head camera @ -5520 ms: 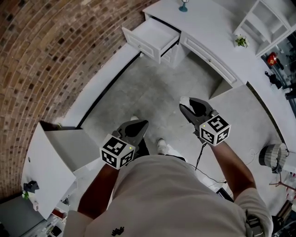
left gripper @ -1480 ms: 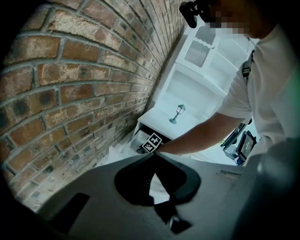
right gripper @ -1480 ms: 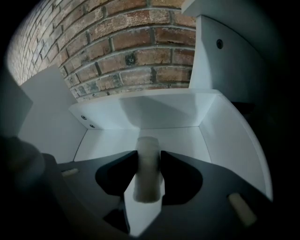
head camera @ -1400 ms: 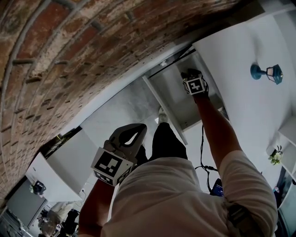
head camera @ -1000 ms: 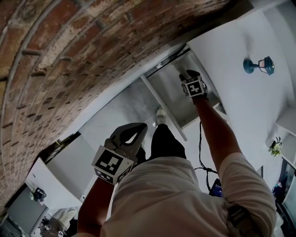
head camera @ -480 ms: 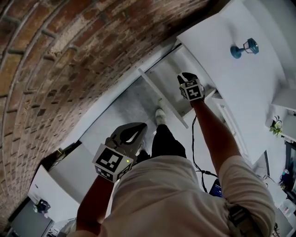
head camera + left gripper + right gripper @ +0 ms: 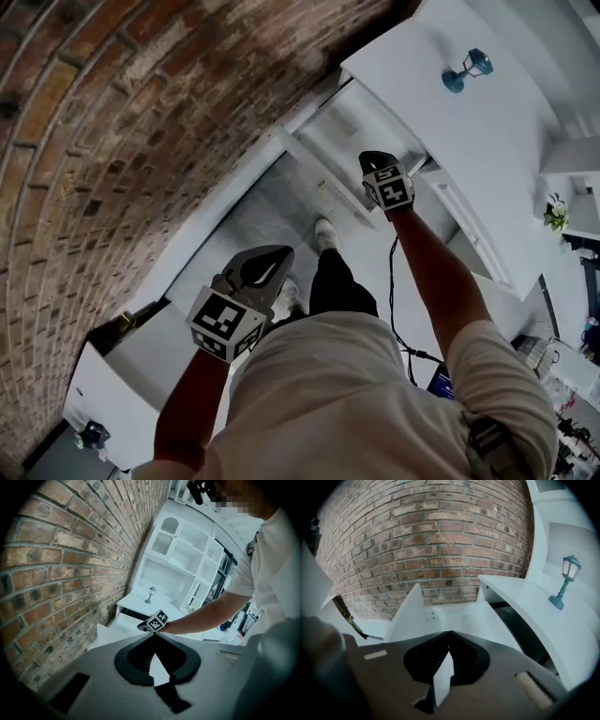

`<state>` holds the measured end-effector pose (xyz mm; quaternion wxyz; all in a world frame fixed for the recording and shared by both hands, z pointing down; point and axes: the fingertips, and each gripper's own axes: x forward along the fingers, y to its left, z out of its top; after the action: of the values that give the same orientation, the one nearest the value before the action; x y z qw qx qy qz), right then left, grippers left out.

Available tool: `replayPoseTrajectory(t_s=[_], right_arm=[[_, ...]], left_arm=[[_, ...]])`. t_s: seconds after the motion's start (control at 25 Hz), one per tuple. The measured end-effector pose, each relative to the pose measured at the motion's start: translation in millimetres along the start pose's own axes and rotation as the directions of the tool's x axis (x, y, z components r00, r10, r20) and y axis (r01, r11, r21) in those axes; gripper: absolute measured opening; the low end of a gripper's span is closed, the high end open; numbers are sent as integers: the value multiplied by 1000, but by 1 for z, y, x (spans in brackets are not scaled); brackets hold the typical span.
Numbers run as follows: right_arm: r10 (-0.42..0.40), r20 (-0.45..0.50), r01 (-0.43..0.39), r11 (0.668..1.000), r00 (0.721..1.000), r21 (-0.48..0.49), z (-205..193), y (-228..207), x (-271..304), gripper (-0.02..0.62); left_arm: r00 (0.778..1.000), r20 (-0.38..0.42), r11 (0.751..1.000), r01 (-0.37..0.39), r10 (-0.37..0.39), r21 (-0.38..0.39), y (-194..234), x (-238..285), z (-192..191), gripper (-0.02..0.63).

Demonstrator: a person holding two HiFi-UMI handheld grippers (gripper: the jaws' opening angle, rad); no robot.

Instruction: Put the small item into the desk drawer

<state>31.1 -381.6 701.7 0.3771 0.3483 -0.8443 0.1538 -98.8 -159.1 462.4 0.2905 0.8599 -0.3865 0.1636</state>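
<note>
Right gripper over open drawer, jaws closed, empty. Left gripper near torso, closed, empty.

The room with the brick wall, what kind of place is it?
Probably a home study: a white desk with an open drawer, white shelves, and a little lamp on the desk.
</note>
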Motion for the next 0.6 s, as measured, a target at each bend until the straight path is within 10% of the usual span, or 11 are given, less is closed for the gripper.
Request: replayPoseTrajectory(t_s=[0.6], right_arm=[[33,137,-44,996,990,76,-4,75,-131,12]], left_arm=[[1000,31,998,-4,2,56,-25,-57,-30,6]])
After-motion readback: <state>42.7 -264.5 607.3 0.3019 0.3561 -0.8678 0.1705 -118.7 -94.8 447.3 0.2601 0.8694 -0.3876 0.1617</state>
